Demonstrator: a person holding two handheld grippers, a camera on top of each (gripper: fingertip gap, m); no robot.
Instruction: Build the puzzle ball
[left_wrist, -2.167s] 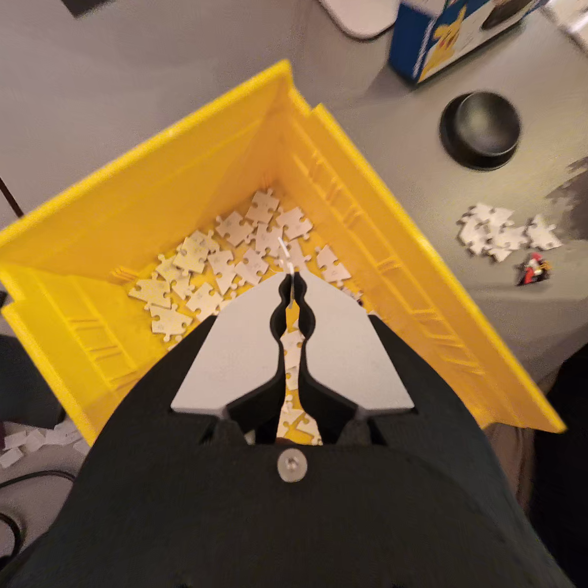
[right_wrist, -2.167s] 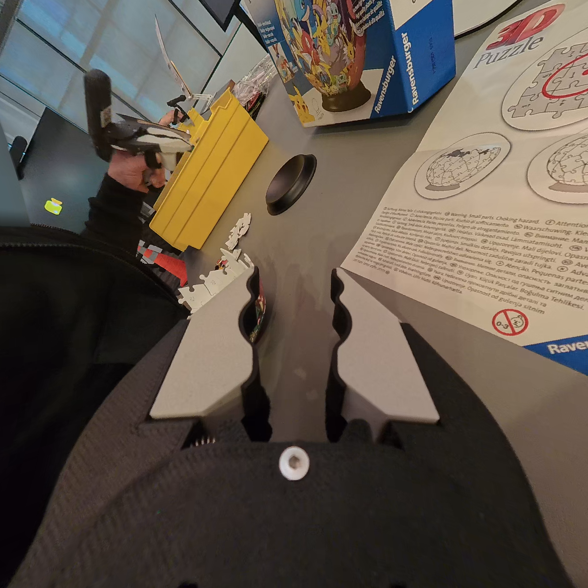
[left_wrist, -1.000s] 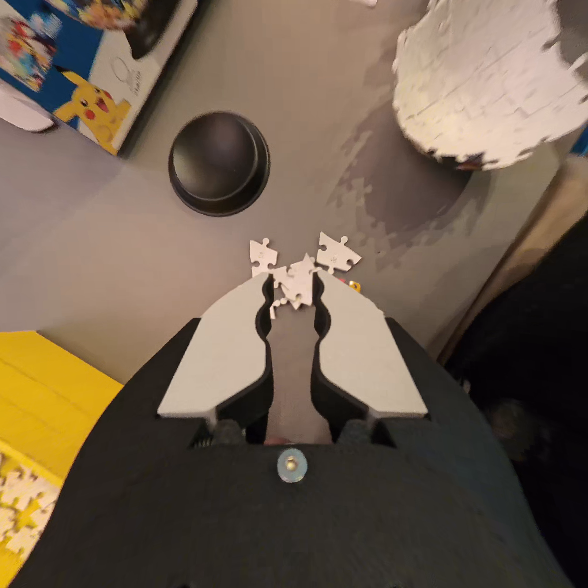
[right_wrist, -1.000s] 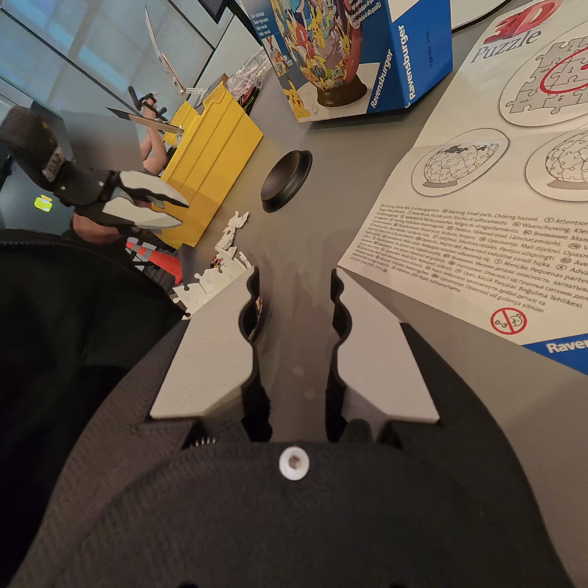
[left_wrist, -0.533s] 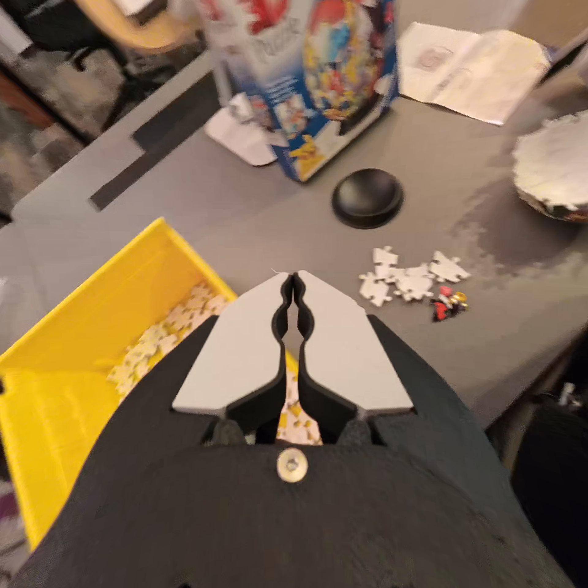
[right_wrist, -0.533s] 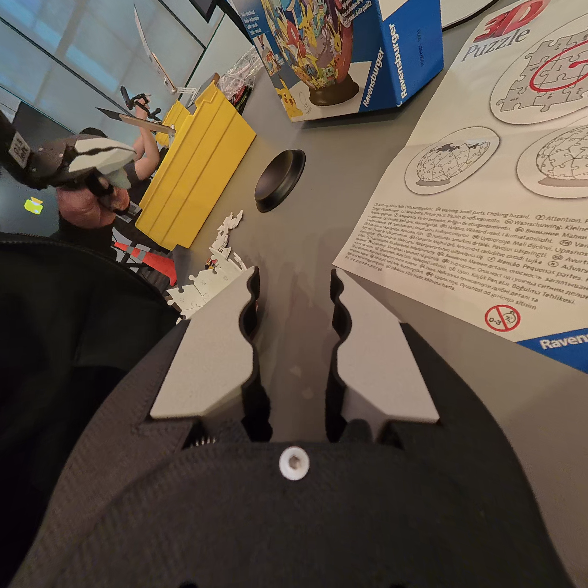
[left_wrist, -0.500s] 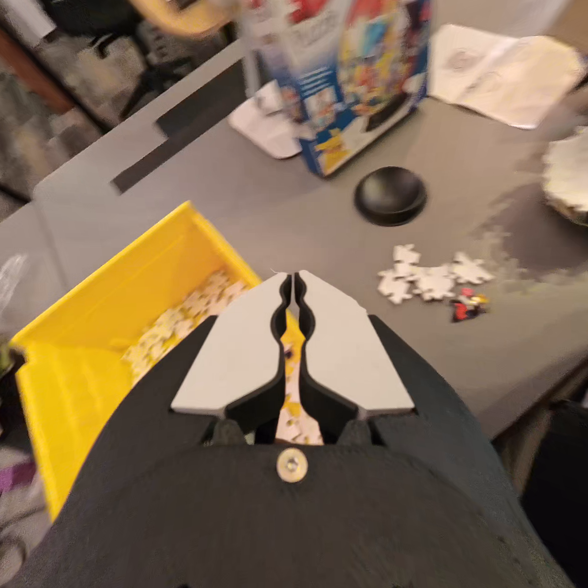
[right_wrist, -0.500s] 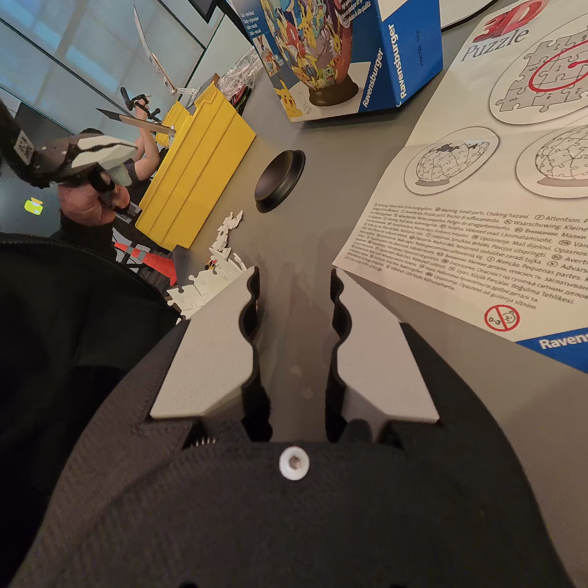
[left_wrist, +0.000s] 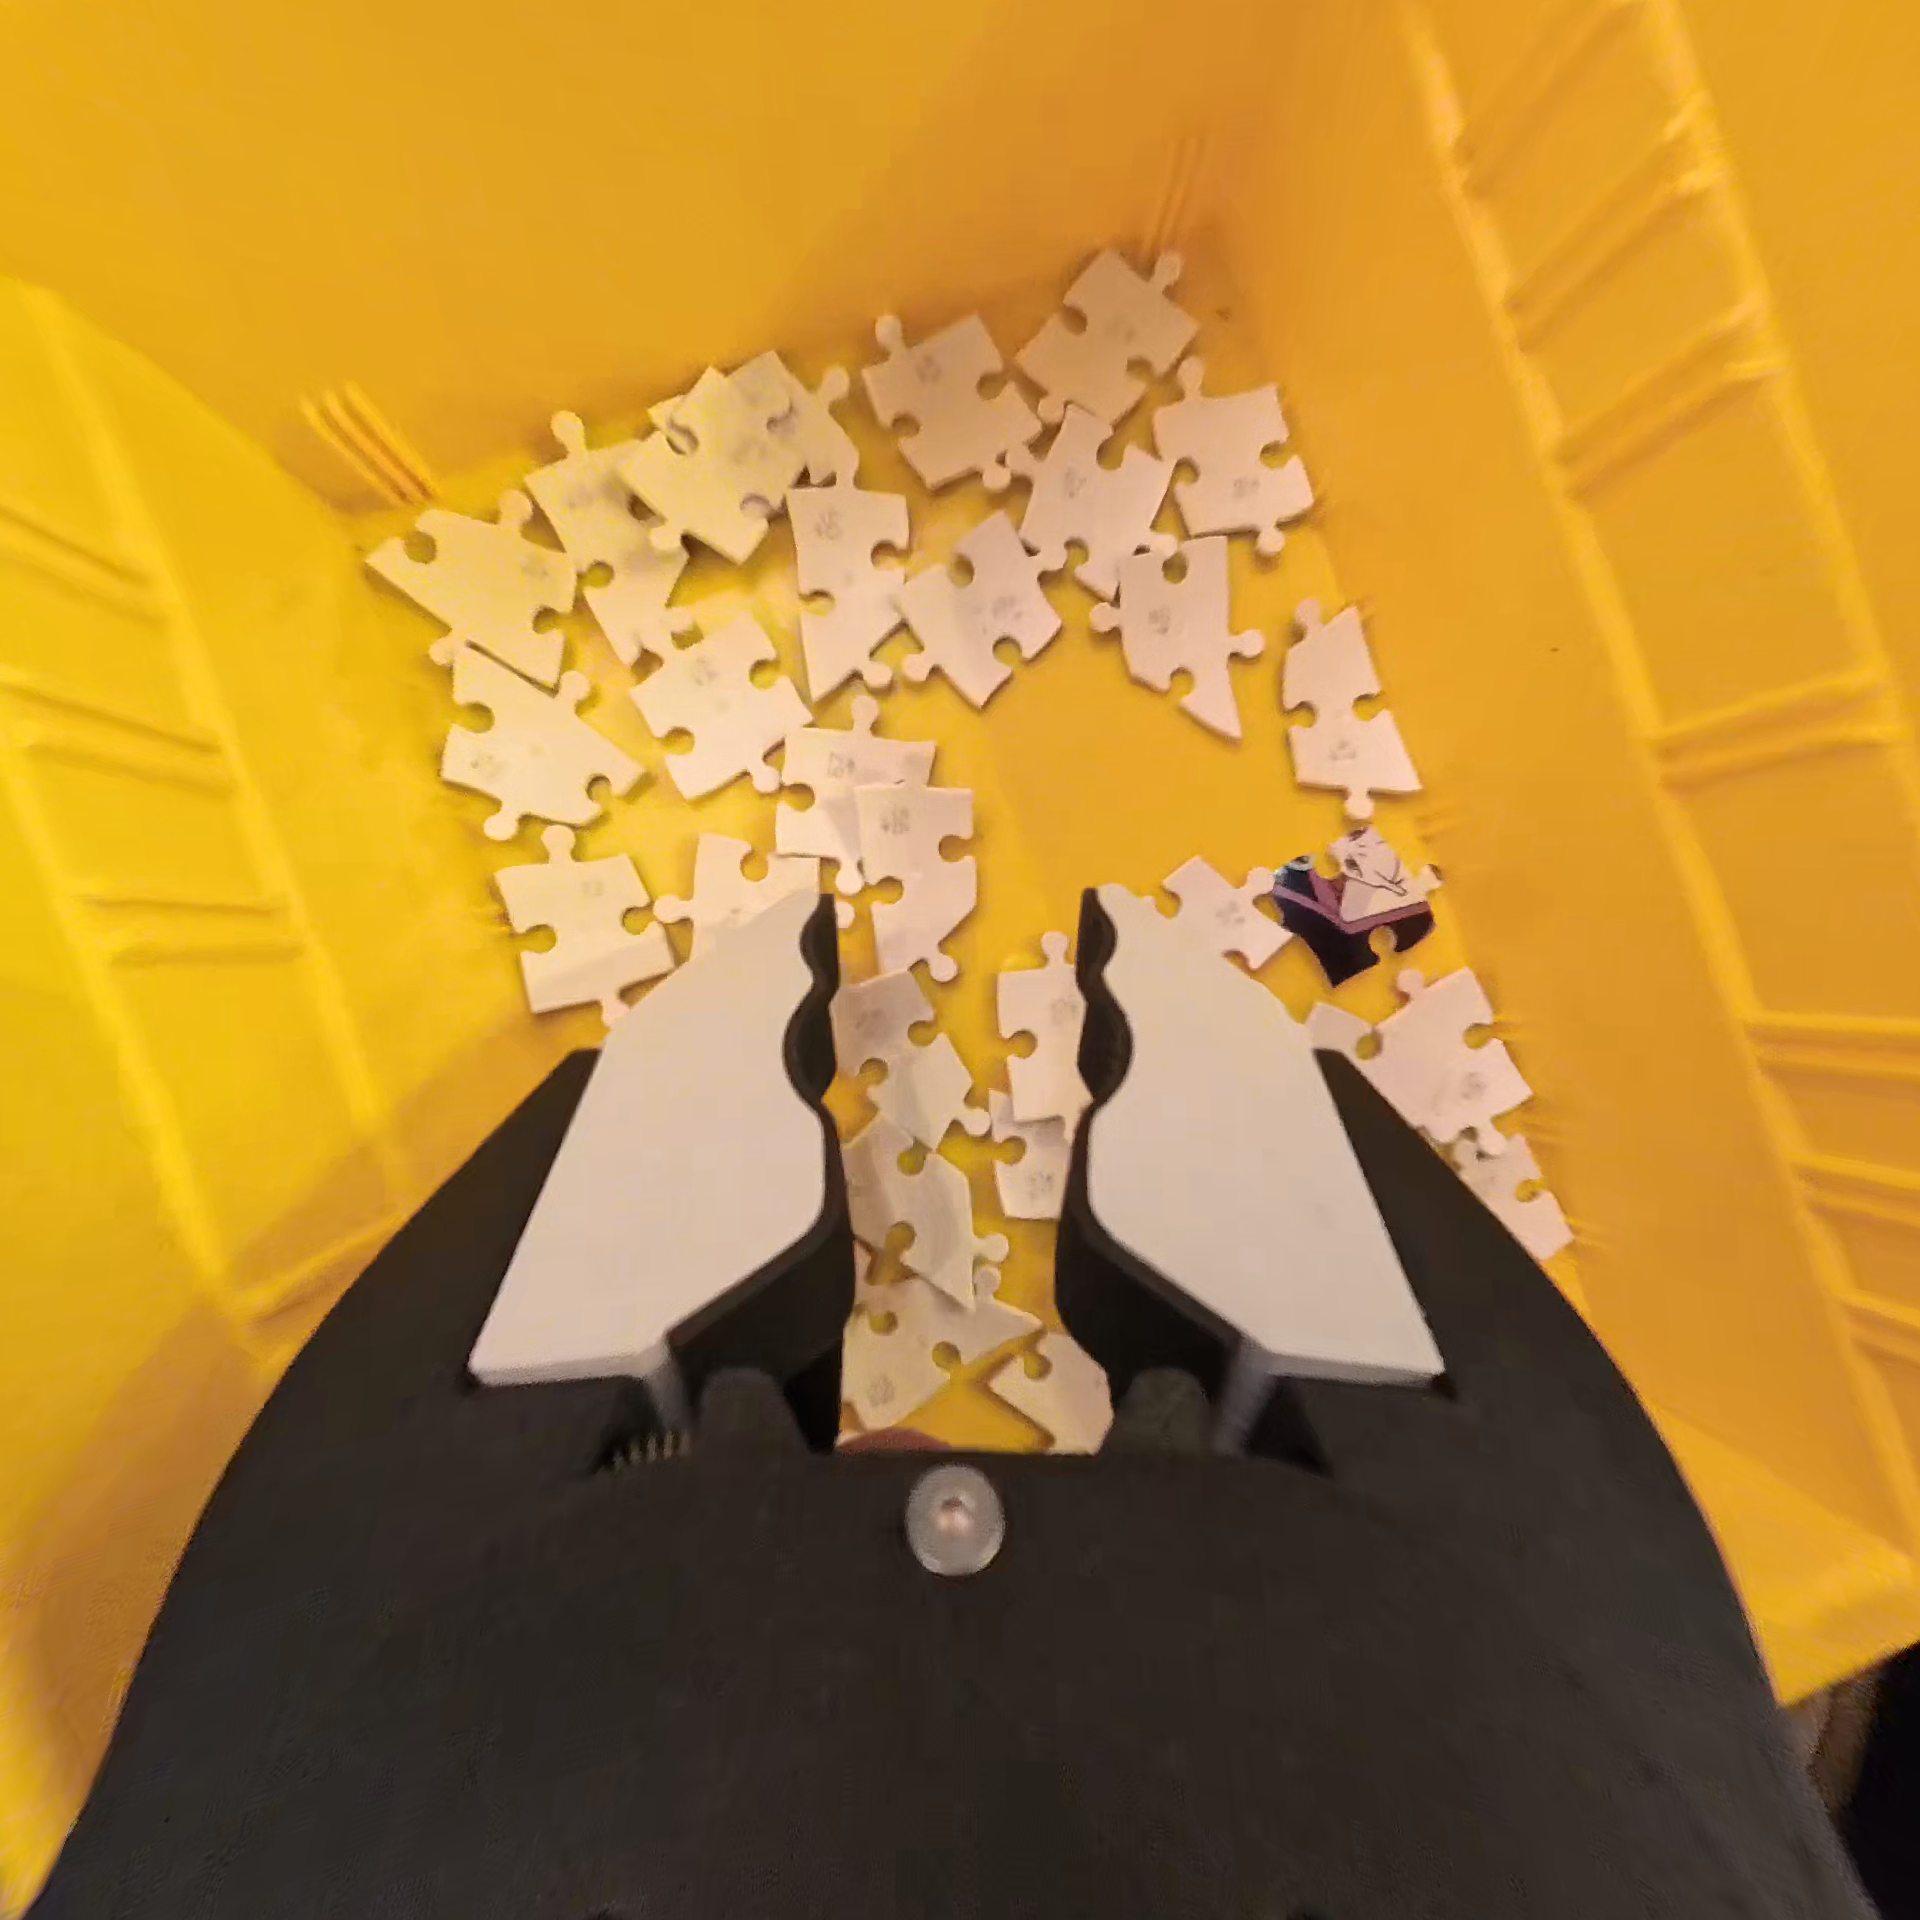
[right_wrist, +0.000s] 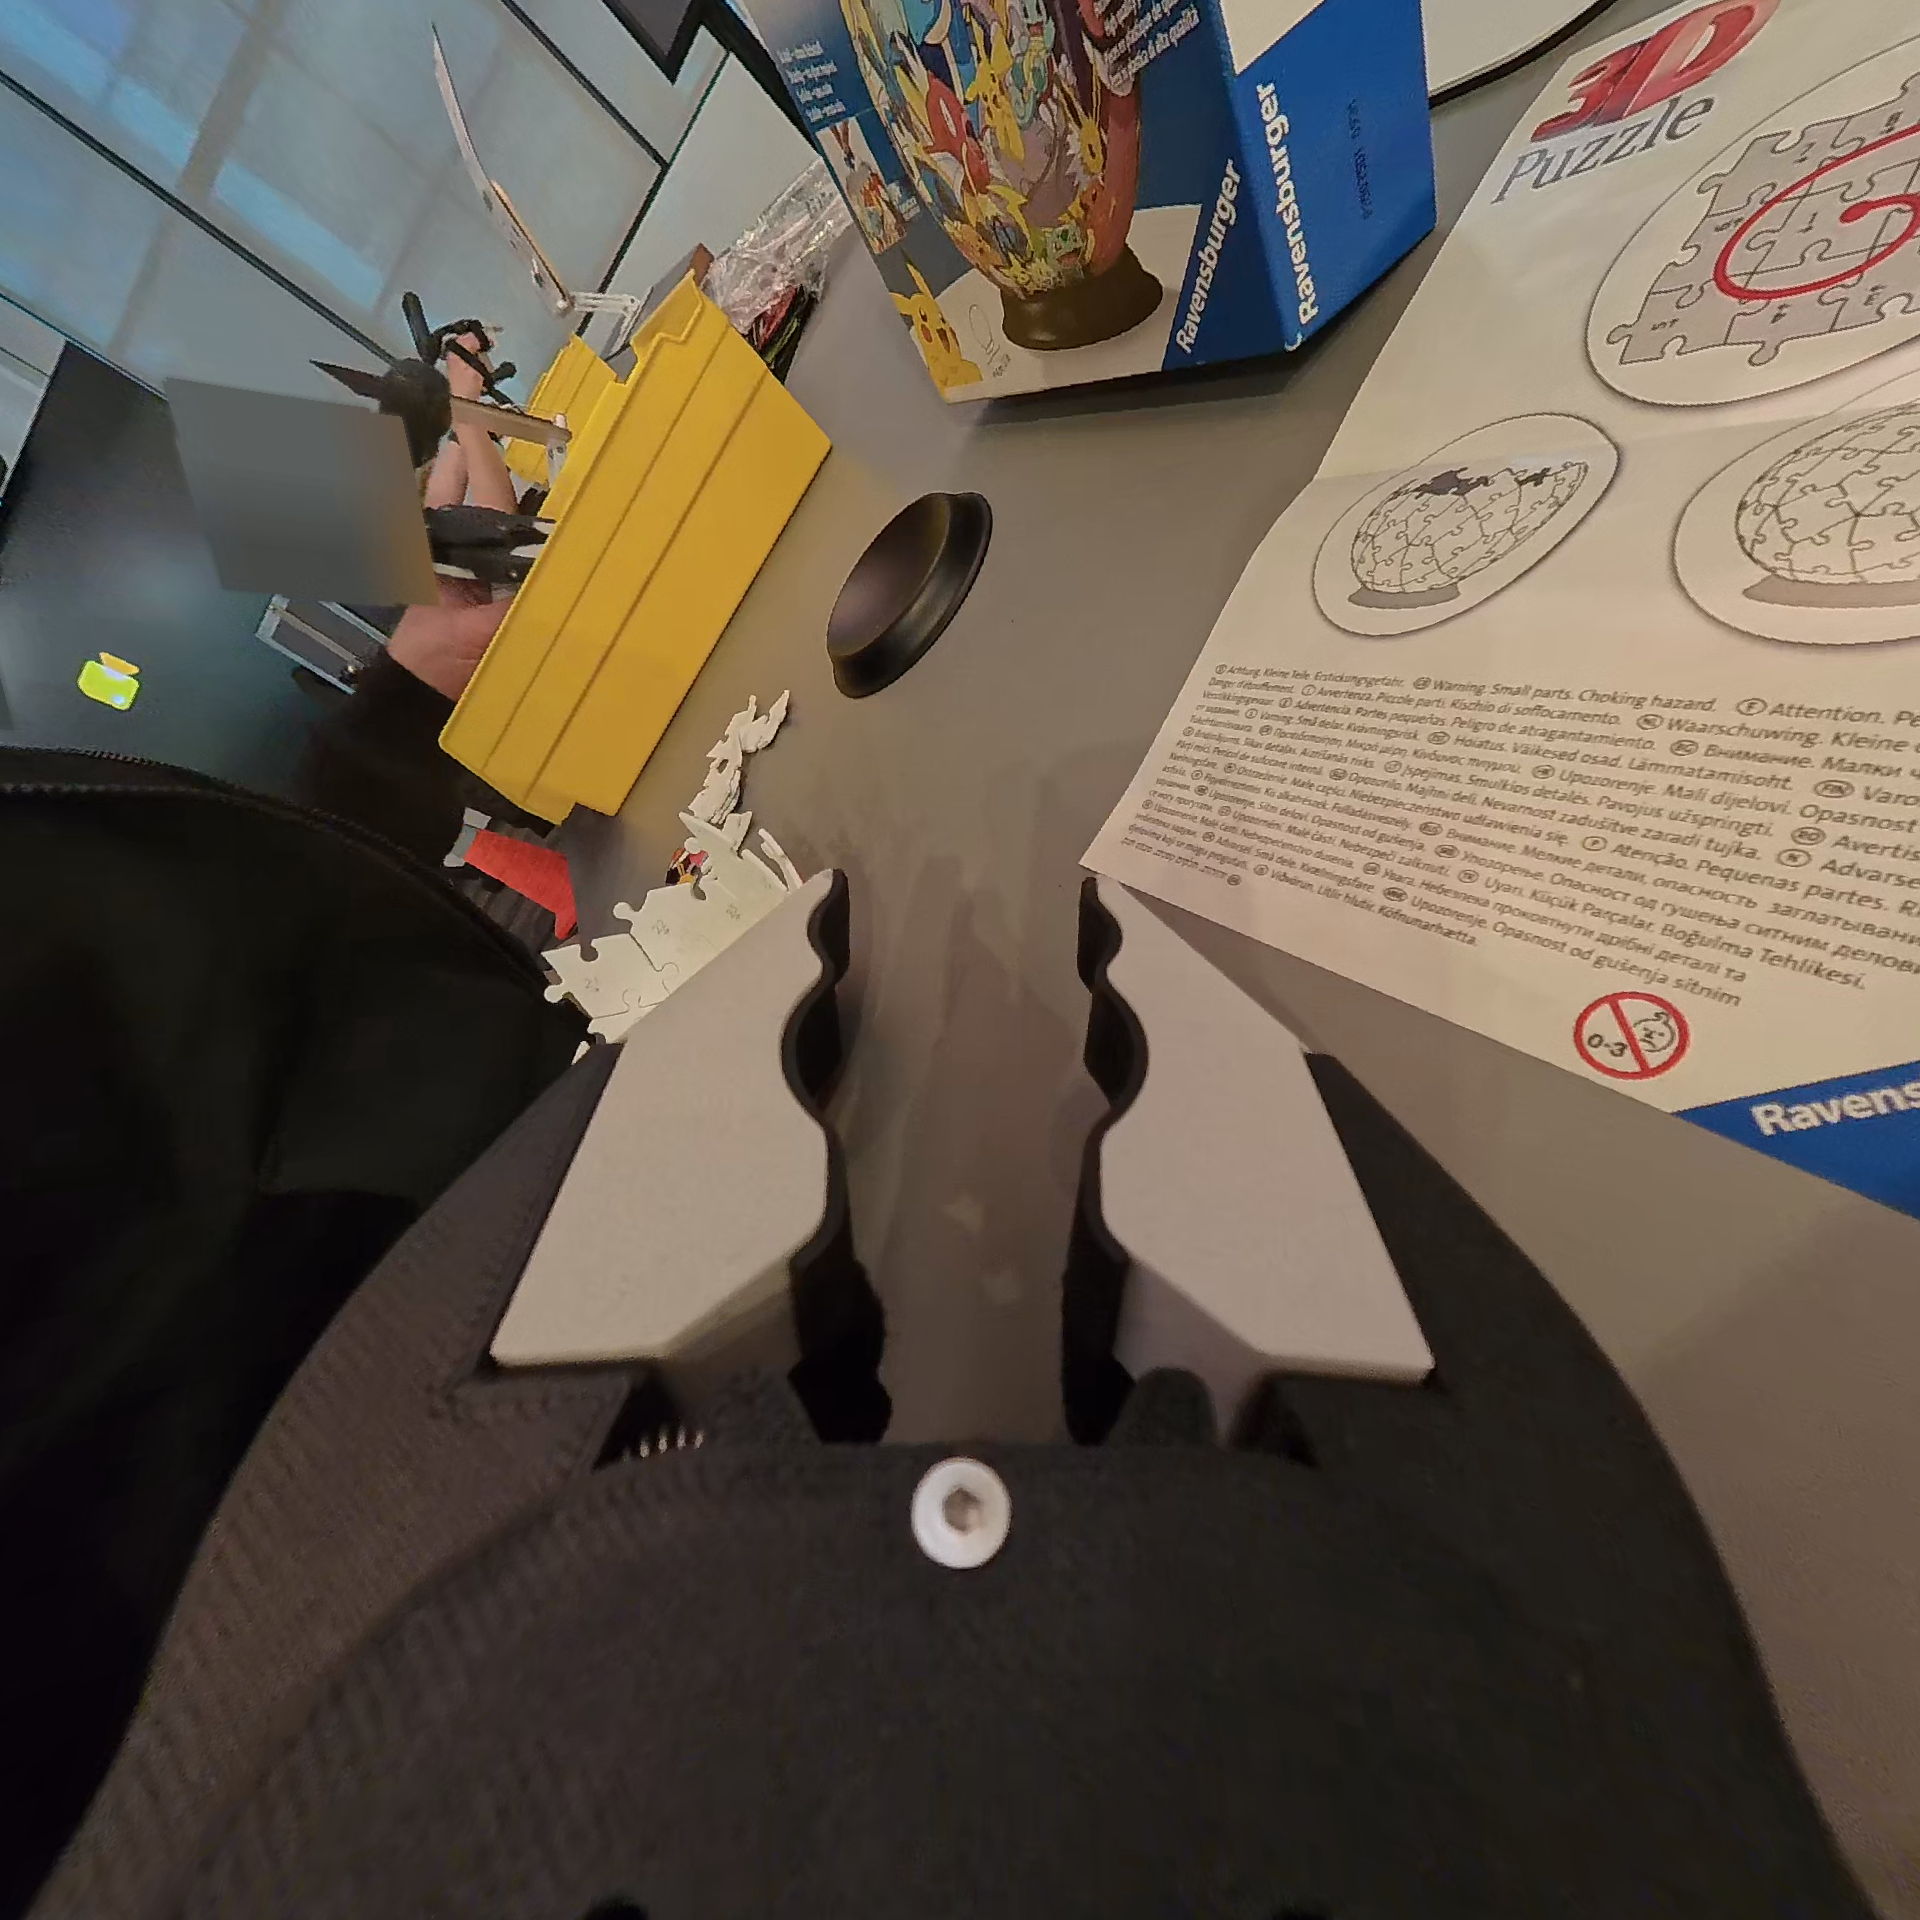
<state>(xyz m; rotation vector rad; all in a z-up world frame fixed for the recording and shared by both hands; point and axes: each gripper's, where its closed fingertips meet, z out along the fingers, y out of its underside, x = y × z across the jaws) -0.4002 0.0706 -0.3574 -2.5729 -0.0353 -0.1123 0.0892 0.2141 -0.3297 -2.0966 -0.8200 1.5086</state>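
Note:
My left gripper (left_wrist: 954, 906) is open and empty, reaching down inside the yellow bin (left_wrist: 1662, 520) just above its floor. Many loose white puzzle pieces (left_wrist: 831, 582) lie face down there, and one coloured piece (left_wrist: 1351, 904) lies to the right of the fingertips. My right gripper (right_wrist: 961, 894) is open and empty, low over the grey table (right_wrist: 1039, 520). A joined strip of white pieces (right_wrist: 665, 935) lies just left of its left finger, with more loose pieces (right_wrist: 743, 758) beyond. The yellow bin also shows in the right wrist view (right_wrist: 644, 582).
A black round ball stand (right_wrist: 909, 592) sits on the table past the right gripper. The blue puzzle box (right_wrist: 1091, 177) stands at the back. An instruction sheet (right_wrist: 1558, 623) covers the right side. A person's hand (right_wrist: 436, 644) is behind the bin. Dark clothing (right_wrist: 208, 1039) fills the left. The gap from one gripper's tips to the other's is roughly 50 centimetres. The coloured piece (left_wrist: 1351, 904) is closer to my left gripper, around 6 centimetres from its tips; the right tips are 45 centimetres off.
My left gripper has swung left from the loose pieces on the table, over the bin and down into it, and has opened. The right gripper has barely moved and stays open.

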